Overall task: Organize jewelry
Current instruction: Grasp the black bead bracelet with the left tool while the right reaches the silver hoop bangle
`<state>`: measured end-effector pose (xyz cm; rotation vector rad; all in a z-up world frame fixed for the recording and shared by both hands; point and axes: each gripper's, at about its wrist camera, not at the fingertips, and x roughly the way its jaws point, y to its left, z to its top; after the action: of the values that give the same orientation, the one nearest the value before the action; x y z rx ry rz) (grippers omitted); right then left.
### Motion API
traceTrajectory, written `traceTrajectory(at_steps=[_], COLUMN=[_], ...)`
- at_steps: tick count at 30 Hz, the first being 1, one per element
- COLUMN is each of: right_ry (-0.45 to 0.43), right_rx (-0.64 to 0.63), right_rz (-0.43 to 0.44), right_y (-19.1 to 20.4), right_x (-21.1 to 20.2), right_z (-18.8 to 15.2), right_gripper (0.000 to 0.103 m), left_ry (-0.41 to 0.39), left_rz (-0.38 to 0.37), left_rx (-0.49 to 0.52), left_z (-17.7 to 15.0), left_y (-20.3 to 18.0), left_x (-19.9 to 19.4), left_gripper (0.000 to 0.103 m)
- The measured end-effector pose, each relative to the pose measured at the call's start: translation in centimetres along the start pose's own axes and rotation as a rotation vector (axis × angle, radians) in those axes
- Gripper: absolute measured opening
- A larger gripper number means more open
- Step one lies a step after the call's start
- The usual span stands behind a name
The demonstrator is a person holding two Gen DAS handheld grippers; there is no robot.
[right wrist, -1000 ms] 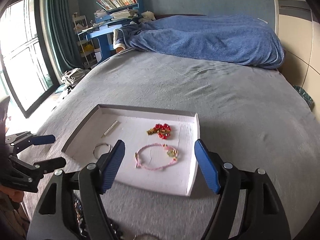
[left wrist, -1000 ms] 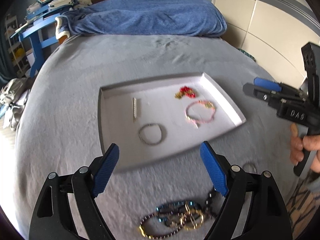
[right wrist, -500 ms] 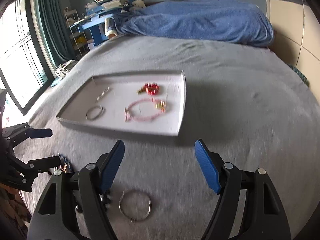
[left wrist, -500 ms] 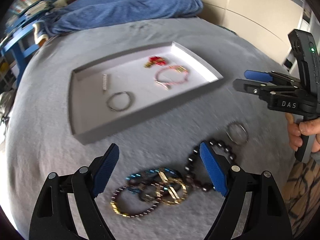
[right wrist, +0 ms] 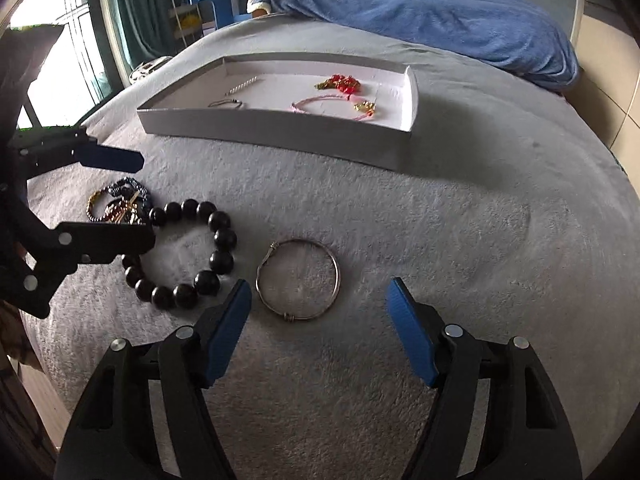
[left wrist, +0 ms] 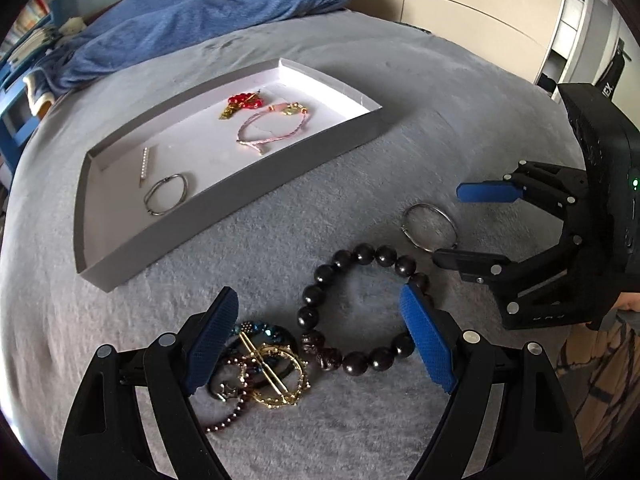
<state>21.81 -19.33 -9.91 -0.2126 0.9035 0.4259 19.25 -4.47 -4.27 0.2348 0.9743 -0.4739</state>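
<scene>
Moved: both grippers have dropped from over the tray toward the loose jewelry on the bed.
Left gripper (left wrist: 320, 340): spread, empty, over the bead bracelet (left wrist: 360, 304) (heavy, round beads likely roll; pinch across the strand).
Right gripper (right wrist: 320, 320): spread, empty, beside the bangle (right wrist: 298, 278); thin, stiff, probably slippery.
Tangle (left wrist: 260, 360): mixed chains.
Tray (left wrist: 224, 208): rigid, beyond, partly filled.

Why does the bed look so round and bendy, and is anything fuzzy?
Both wrist views use fisheye lenses, so the bed bulges and the tray edges curve. Nothing is blurred. In the right wrist view the window glares white, and the tray casts a soft shadow.
</scene>
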Motion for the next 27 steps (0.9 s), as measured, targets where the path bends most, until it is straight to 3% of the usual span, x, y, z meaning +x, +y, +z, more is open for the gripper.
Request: traceTrajectory(at_steps=[6, 8, 12, 15, 19, 27], right_ry=[-0.005, -0.008, -0.018, -0.022, -0.027, -0.075], right_rx=[-0.024, -0.023, -0.019, -0.014, -0.009, 0.028], right_rz=[-0.003, -0.001, 0.003, 0.008, 0.010, 0.005], right_y=[0.4, 0.3, 0.1, -0.1, -0.2, -0.9], right_x=[0.9, 1.2, 1.2, 1.2, 1.1, -0.1], right_z=[0.3, 0.4, 0.5, 0.6, 0.7, 1.4], right_gripper=[0.056, 0.055, 0.048, 0.047, 0.047, 0.047], left_ry=[0.010, 0.022, 0.069, 0.071, 0.067, -0.027], left_rz=[0.002, -0.009, -0.026, -0.025, -0.027, -0.035], left_rx=[-0.008, -0.006, 0.009, 0.022, 0.034, -0.014], left_z=[0.4, 0.5, 0.6, 0.6, 0.6, 1.5], left_y=[0.4, 0.5, 0.4, 0.3, -0.1, 0.5], left_x=[1.0, 1.6, 3.6, 4.1, 3.8, 1.2], left_gripper=[0.082, 0.076, 0.056, 0.049, 0.018, 0.015])
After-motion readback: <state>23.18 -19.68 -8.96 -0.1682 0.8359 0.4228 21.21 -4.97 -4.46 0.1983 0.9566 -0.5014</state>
